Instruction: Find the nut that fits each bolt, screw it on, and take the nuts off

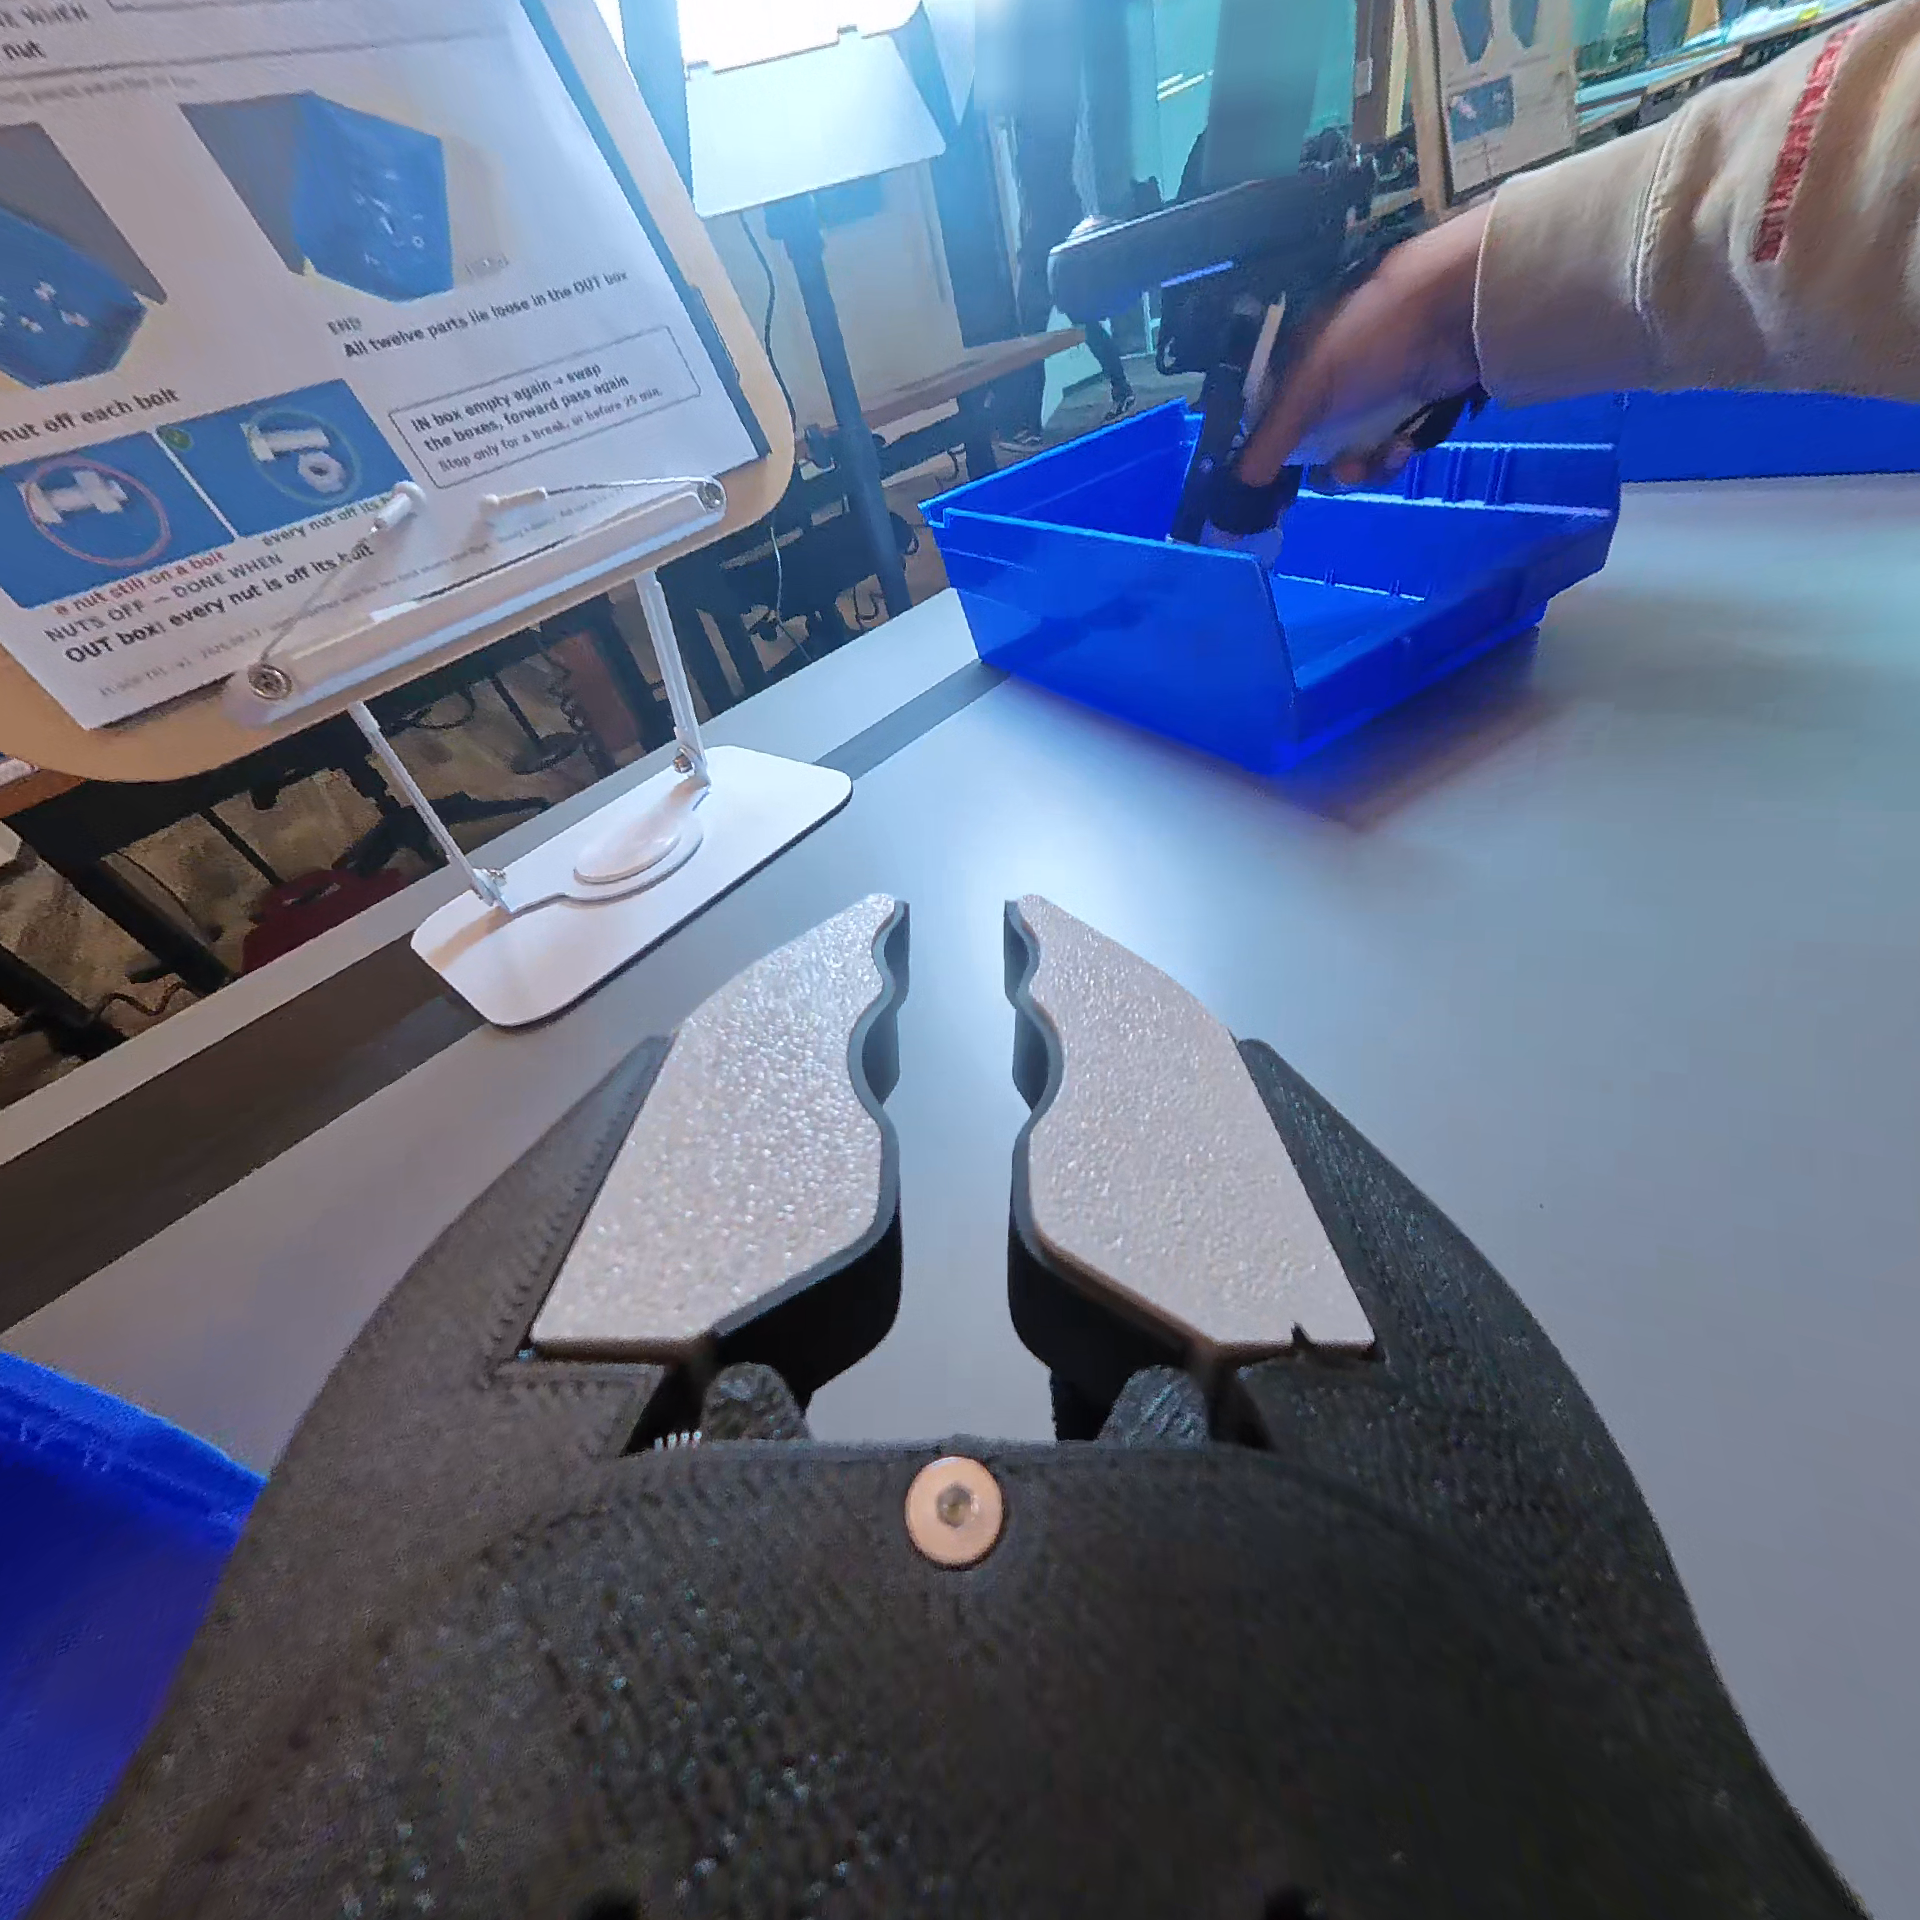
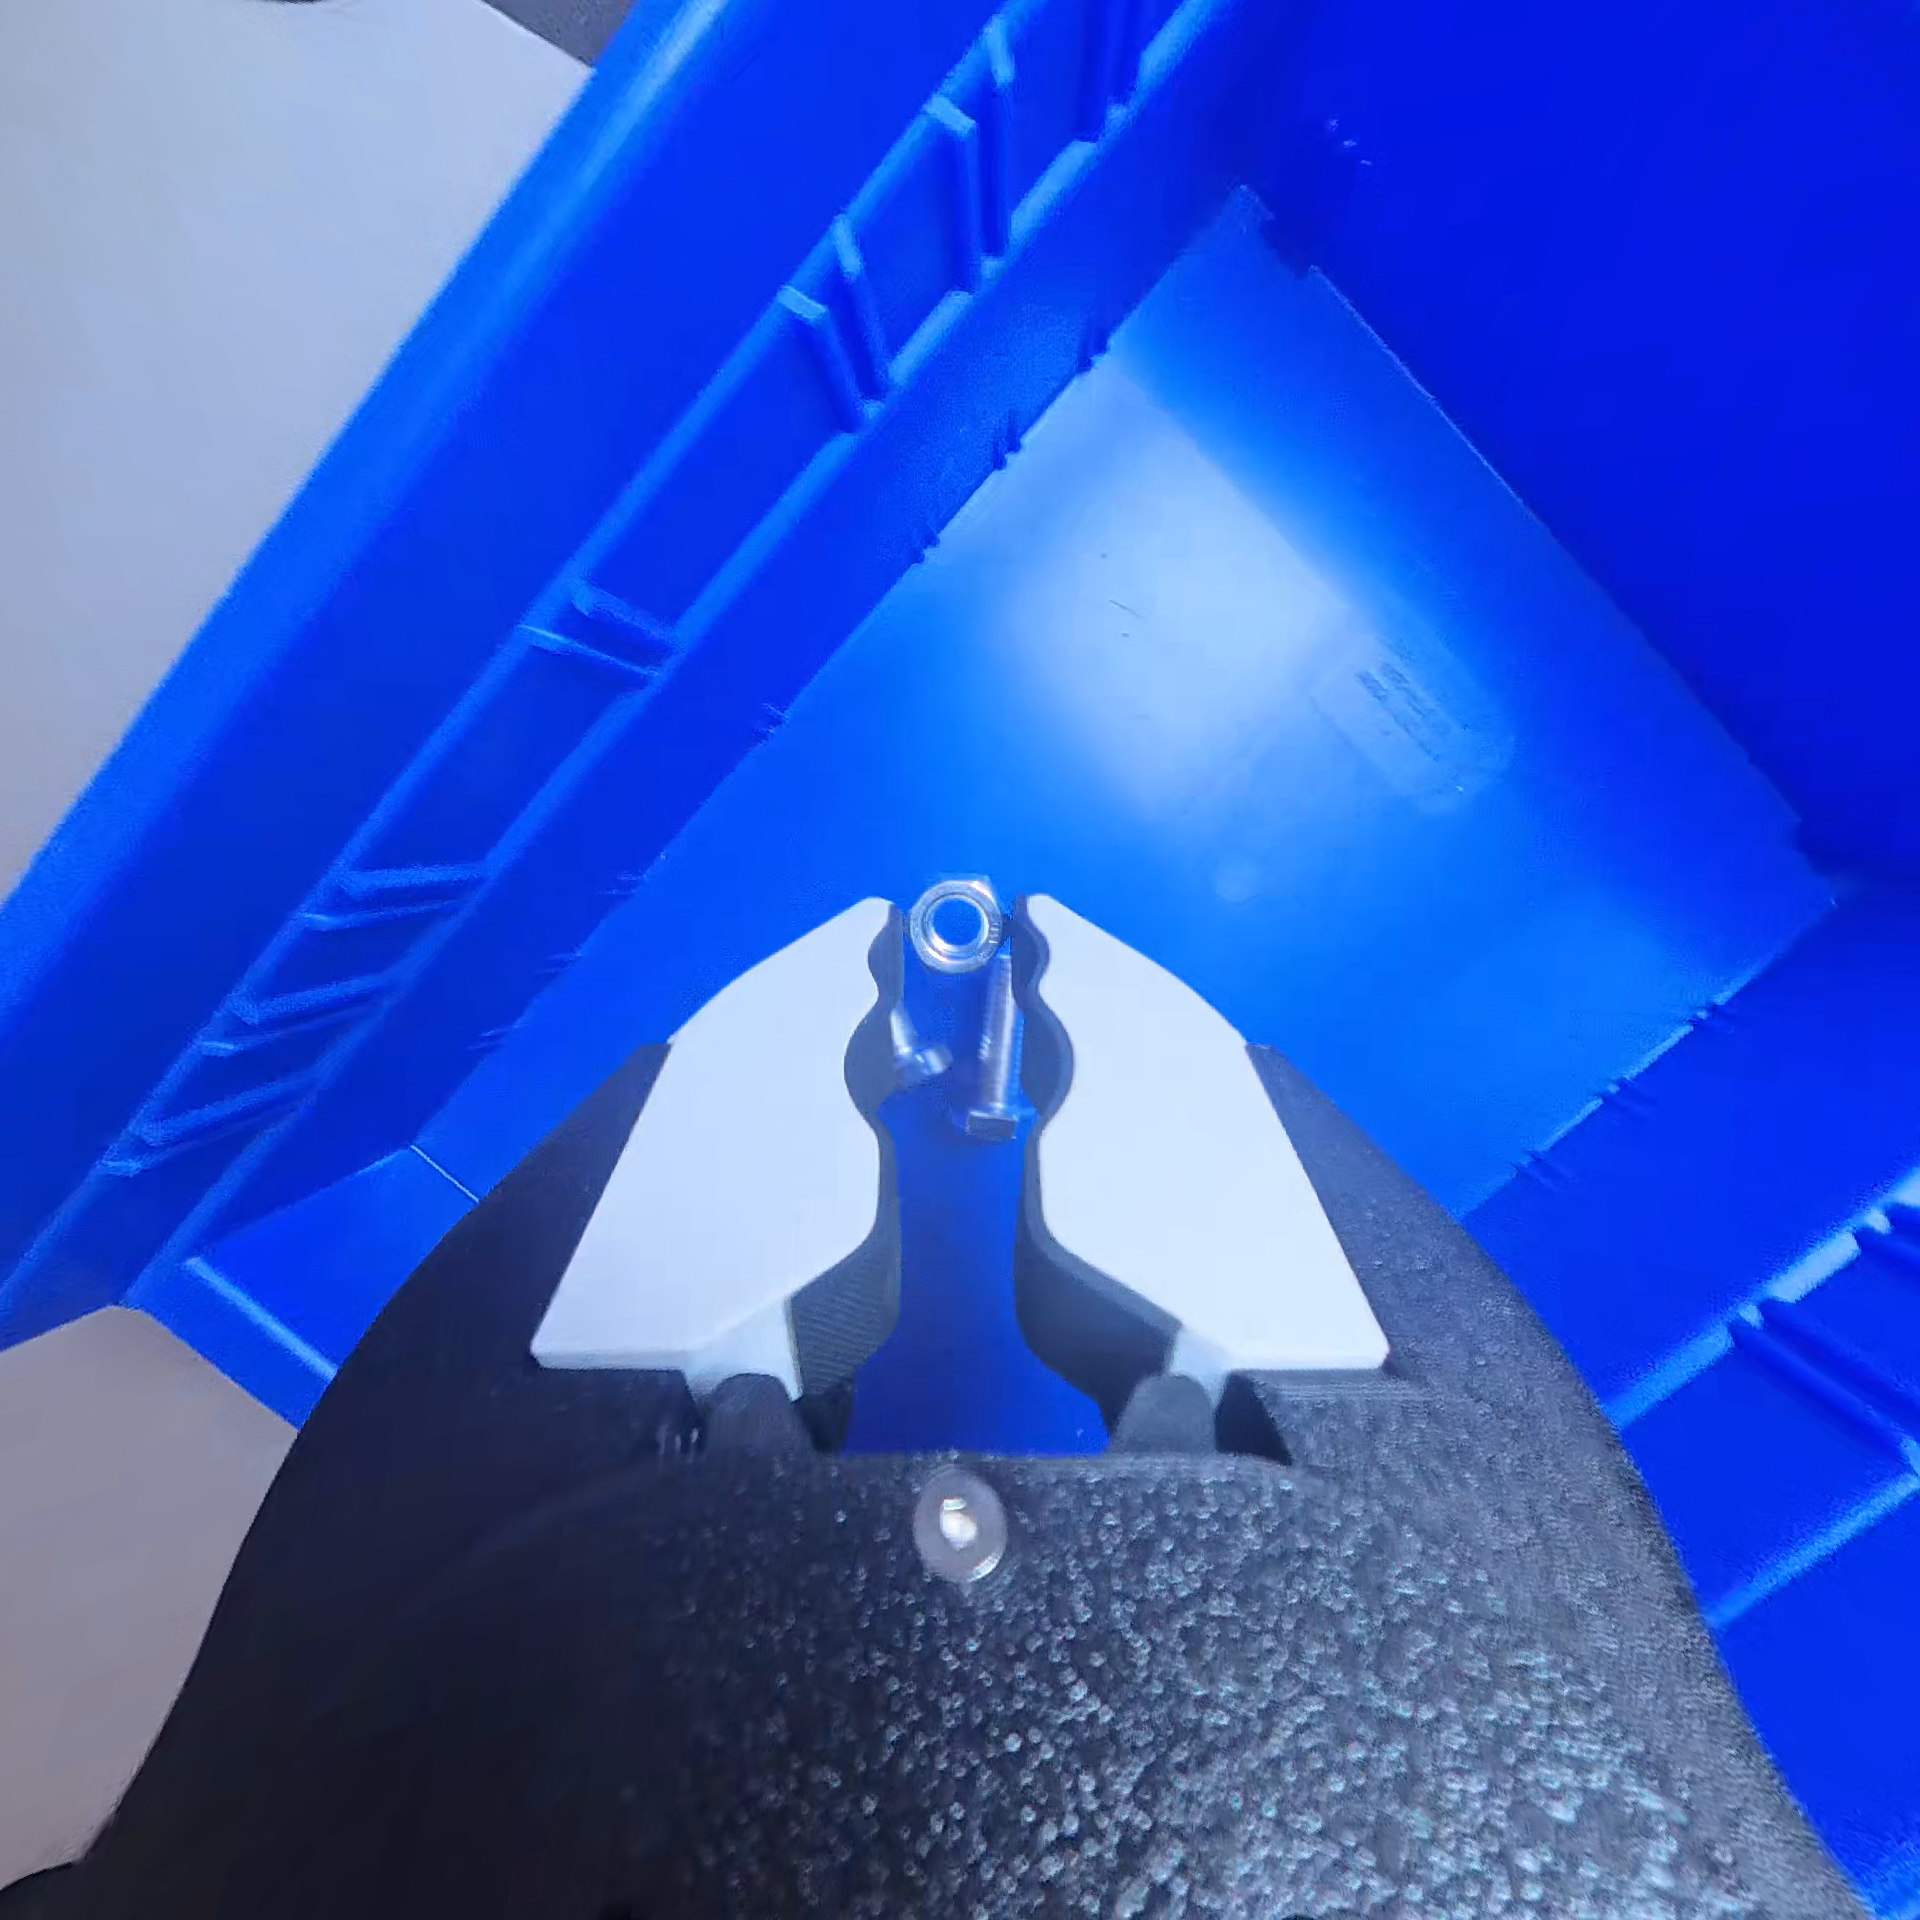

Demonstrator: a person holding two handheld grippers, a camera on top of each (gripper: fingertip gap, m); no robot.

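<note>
Right tool [image 2: 957,914] tips around nut [image 2: 953,924]

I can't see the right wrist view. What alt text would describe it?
The right gripper, seen from just behind its two pale fingers, reaches into a blue bin with a small silver nut at its fingertips. A silver bolt and another small metal part lie on the bin floor between the fingers.

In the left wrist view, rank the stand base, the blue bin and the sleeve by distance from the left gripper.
1. Stand base, just ahead-left of the left gripper.
2. Blue bin, farther ahead-right.
3. Sleeve, above the bin, top right.
</note>
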